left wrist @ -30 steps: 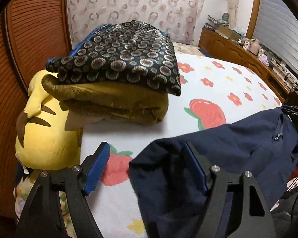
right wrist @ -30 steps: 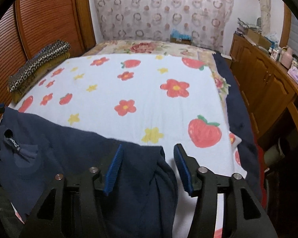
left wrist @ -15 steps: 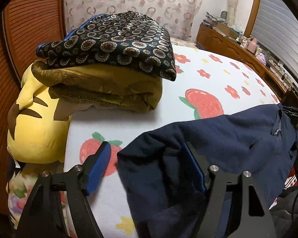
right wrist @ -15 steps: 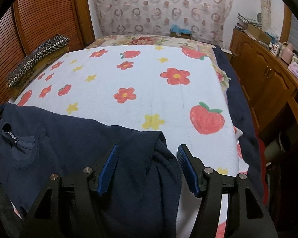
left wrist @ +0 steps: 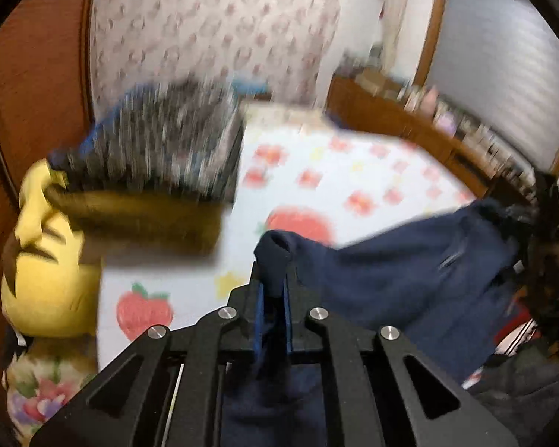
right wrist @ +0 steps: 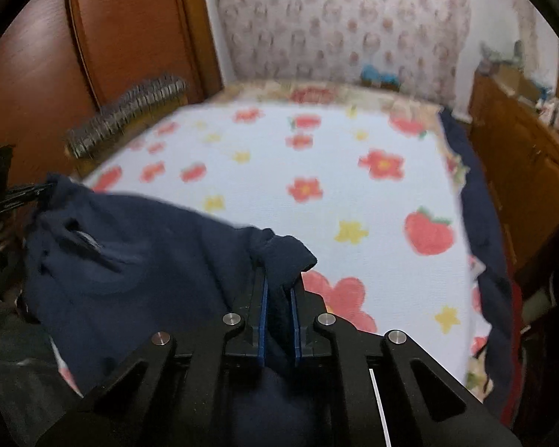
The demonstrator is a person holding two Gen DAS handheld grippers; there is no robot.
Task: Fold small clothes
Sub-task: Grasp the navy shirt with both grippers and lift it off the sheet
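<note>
Navy cloth fills both claws. The left claw (left wrist: pixel 272 290) is clenched on a bunched corner of the navy garment (left wrist: pixel 410 272), with a knot of fabric poking up above its blue pads (left wrist: pixel 259 309) and more cloth hanging down behind them. From that grip the garment stretches away to the right, lifted off the bed, its far end reaching the dark frame of the other tool at the picture's right edge.

The right claw (right wrist: pixel 279 290) is likewise clamped on a gathered corner of the same garment (right wrist: pixel 138 260); a fold of it flops over the tip of the right-hand pad. From there the cloth runs left as a broad sagging sheet, with a small label showing near its far end, where the left tool's black tip meets it.

Beyond the garment lies the bedspread (right wrist: pixel 316 171), white with red flowers, yellow stars and strawberries. It covers most of the bed, and a dark blue strip (right wrist: pixel 477 201) hangs along its right side.

At the left side of the bed, in the left wrist view, sits a stack of folded clothes (left wrist: pixel 149 171): a dark patterned piece on top of an olive-brown one, much blurred. Just beside and below it is a yellow plush toy (left wrist: pixel 44 260) with dark markings. A wooden panel (right wrist: pixel 123 37) stands behind the stack, a patterned curtain (right wrist: pixel 335 26) hangs at the head of the bed, and a wooden cabinet (right wrist: pixel 521 156) runs along the right.
</note>
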